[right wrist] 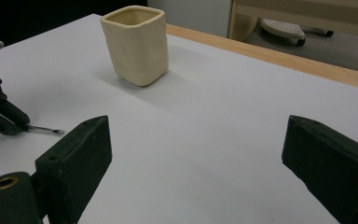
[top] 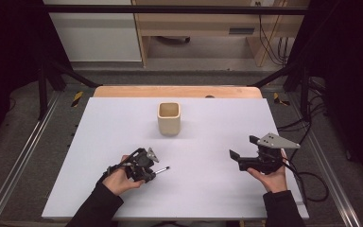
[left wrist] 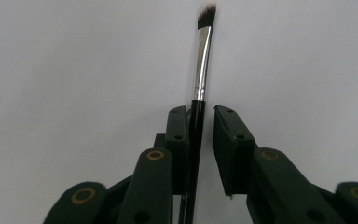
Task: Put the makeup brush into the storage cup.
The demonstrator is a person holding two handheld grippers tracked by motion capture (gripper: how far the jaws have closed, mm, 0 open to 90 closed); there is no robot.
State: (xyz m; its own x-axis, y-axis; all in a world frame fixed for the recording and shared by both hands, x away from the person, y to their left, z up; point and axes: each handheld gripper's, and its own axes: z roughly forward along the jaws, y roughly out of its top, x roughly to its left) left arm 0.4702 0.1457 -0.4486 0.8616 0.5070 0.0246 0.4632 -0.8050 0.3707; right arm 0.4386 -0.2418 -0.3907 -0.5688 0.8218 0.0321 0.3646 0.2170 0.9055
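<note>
1. The slim black-handled makeup brush with silver ferrule (left wrist: 200,79) lies on the white surface (top: 208,189), near-left, bristle tip pointing right; the cream square ceramic cup (top: 169,118) stands upright, well apart, farther and to the right.
2. Left gripper (left wrist: 200,116): fingers (left wrist: 177,135) flank the handle, one touching, a thin gap on the other side. Not clamped yet, so finish closing before lifting.
3. Grip sits just behind the ferrule; keep it square to the handle or the brush will prob. roll out.
4. Right gripper (top: 243,151): fingers spread wide, empty; hold it clear at near-right.
</note>
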